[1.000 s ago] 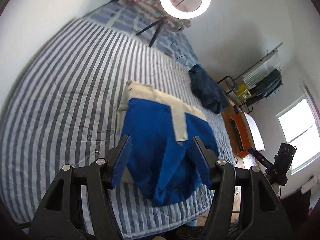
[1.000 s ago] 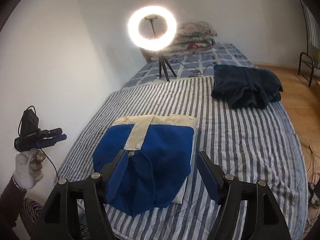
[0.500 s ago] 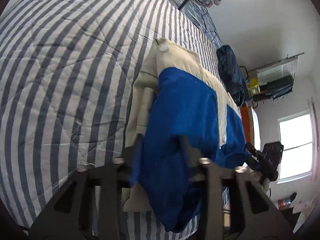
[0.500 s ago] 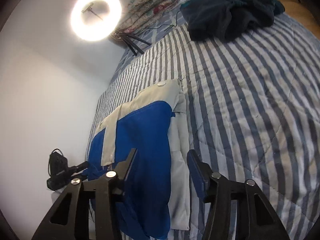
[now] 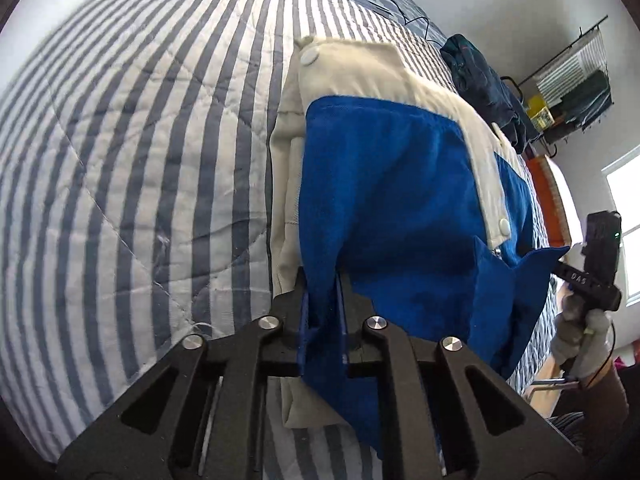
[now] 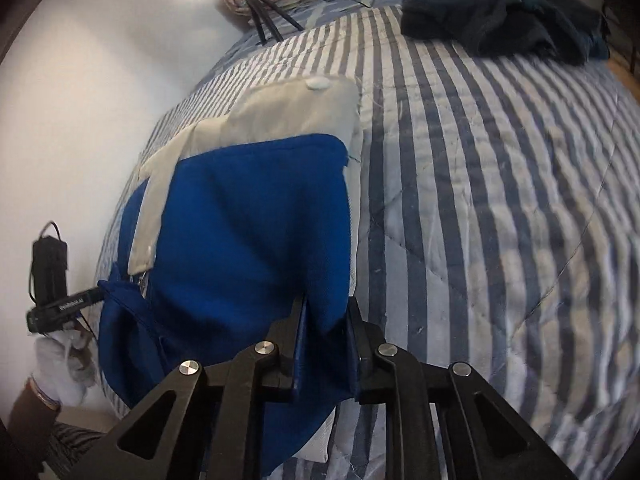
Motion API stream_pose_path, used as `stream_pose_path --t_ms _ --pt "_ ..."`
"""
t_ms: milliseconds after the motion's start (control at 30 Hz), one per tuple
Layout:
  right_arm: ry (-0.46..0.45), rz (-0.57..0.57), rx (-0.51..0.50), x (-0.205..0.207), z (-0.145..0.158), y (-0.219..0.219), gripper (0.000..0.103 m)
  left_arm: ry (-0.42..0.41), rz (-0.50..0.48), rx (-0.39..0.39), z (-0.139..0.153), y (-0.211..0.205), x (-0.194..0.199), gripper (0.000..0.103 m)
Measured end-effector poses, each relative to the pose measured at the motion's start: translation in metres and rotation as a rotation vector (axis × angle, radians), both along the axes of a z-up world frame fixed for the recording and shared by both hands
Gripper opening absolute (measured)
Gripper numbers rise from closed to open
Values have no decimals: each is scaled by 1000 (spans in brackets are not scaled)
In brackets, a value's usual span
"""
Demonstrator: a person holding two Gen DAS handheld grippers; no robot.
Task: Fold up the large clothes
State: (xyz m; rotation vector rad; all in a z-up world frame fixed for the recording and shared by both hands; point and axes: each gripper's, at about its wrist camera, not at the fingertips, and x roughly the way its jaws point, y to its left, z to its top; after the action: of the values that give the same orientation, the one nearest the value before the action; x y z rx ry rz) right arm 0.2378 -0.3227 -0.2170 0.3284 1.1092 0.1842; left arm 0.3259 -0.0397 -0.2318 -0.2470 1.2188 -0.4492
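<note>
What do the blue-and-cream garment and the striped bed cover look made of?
Blue-and-cream garment: soft matte woven cloth, likely cotton; it creases and has white snap buttons. Striped bed cover: quilted fabric, apparently cotton, with visible stitch lines and puckering.

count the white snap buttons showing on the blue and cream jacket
2. One snap button sits on the far cream corner of the jacket; another snap button sits low on the cream front strip. More may be hidden in the folds.
</note>
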Motion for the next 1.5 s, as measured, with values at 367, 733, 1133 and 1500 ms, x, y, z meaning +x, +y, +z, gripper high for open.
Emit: stream_pose_path --t_ms 367,733,1133,1500 --pt "-317 97 -153 22 90 41 49 -241 7 7 93 -33 32 30" --pt "-182 147 -230 108 36 75 41 -164 -3 95 29 -85 98 35" --pt "-142 157 -315 106 20 80 39 -211 -25 171 26 -87 89 35" --pt "-350 356 -195 -24 98 97 21 -369 -85 175 87 -69 -23 35"
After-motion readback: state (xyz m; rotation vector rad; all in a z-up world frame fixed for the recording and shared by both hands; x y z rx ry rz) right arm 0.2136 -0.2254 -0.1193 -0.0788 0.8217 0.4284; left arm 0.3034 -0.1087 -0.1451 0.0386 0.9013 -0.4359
